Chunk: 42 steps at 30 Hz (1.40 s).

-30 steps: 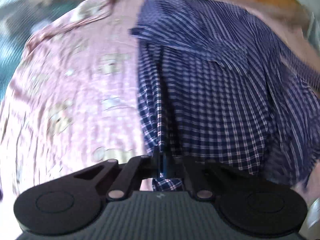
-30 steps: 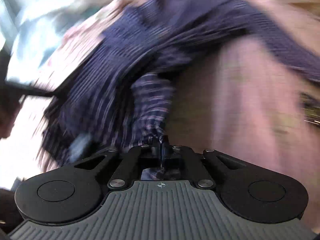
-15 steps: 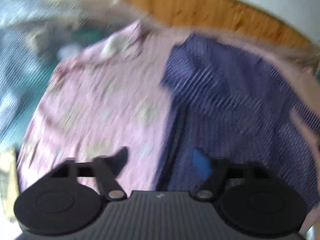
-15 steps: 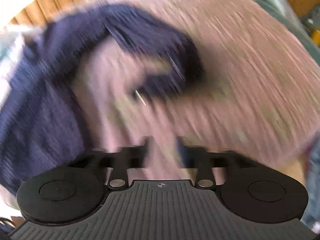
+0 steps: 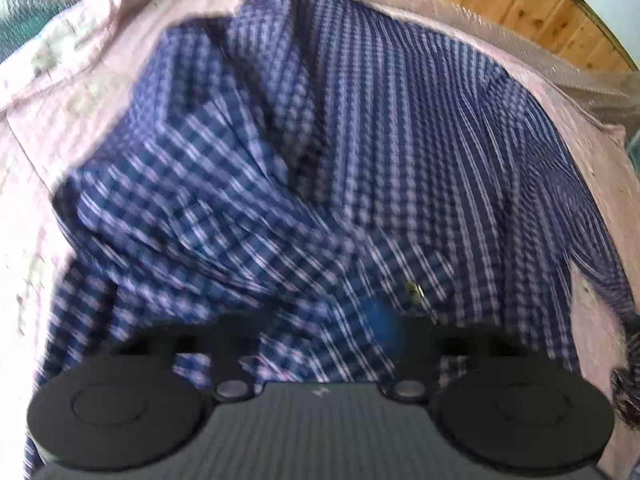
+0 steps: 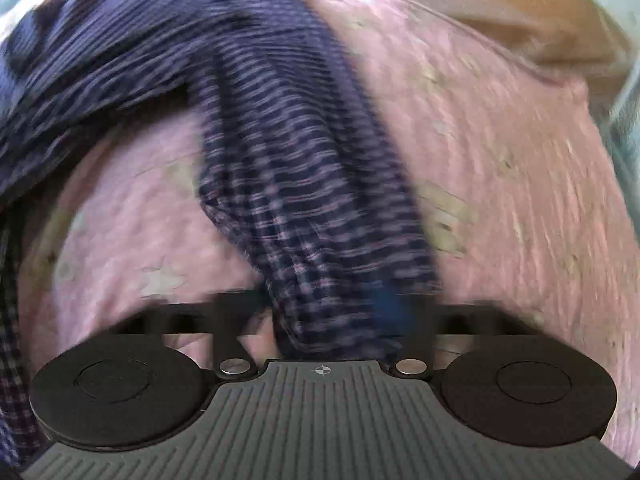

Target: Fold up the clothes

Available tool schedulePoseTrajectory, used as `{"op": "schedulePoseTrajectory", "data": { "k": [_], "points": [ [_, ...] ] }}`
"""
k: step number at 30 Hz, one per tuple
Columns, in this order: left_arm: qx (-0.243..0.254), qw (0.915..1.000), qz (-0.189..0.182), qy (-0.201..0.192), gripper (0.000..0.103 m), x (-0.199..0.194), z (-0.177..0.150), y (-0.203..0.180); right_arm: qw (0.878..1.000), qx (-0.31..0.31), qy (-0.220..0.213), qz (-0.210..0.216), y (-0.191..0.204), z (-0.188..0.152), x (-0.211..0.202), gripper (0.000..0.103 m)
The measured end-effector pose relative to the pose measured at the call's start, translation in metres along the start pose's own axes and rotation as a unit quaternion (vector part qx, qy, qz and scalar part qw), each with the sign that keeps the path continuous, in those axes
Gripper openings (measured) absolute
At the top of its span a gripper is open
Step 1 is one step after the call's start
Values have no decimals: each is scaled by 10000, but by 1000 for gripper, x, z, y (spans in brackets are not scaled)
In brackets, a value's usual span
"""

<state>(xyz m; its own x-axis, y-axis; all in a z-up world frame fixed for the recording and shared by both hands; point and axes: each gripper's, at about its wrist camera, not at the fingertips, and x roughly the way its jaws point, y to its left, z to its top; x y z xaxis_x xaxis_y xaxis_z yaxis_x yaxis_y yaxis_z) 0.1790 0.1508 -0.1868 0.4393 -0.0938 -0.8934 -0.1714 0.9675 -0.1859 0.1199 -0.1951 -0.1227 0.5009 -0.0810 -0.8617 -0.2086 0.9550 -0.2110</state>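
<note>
Left gripper (image 5: 316, 332): fingers spread, blurred, with the checked shirt (image 5: 360, 160) bunched between them and not pinched. Right gripper (image 6: 322, 312): also spread, straddling the sleeve (image 6: 304, 200), which runs lengthwise straight away across the pink sheet (image 6: 500, 140). The shirt's body lies mid-sheet, nearer the left gripper.

Blue checked shirt (image 5: 360, 168) lies bunched over the middle of the pink bedspread (image 5: 52, 128), folds rising right in front of the left gripper (image 5: 320, 344), no gap to pass there. In the right wrist view one sleeve (image 6: 304, 200) runs down between the right gripper (image 6: 332, 328) fingers; bare bedspread either side, widest toward its right edge
</note>
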Motion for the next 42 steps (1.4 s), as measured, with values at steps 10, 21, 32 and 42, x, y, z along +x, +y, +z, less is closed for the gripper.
{"op": "schedulePoseTrajectory", "data": {
  "k": [10, 21, 32, 42],
  "points": [
    [-1794, 9681, 758, -1575, 0, -110, 51, 145, 9887, 787, 101, -1272, -118, 25, 20, 40],
    [-3824, 8484, 3212, -1756, 47, -167, 28, 261, 9827, 1747, -485, -381, -115, 54, -26, 78],
    [349, 9849, 1331, -1049, 77, -29, 156, 80, 9657, 591, -1281, 2181, -49, 178, -1, 94],
    [2088, 9740, 872, -87, 2, 74, 192, 53, 9480, -1541, -499, 2739, 60, 279, 122, 31]
  ]
}}
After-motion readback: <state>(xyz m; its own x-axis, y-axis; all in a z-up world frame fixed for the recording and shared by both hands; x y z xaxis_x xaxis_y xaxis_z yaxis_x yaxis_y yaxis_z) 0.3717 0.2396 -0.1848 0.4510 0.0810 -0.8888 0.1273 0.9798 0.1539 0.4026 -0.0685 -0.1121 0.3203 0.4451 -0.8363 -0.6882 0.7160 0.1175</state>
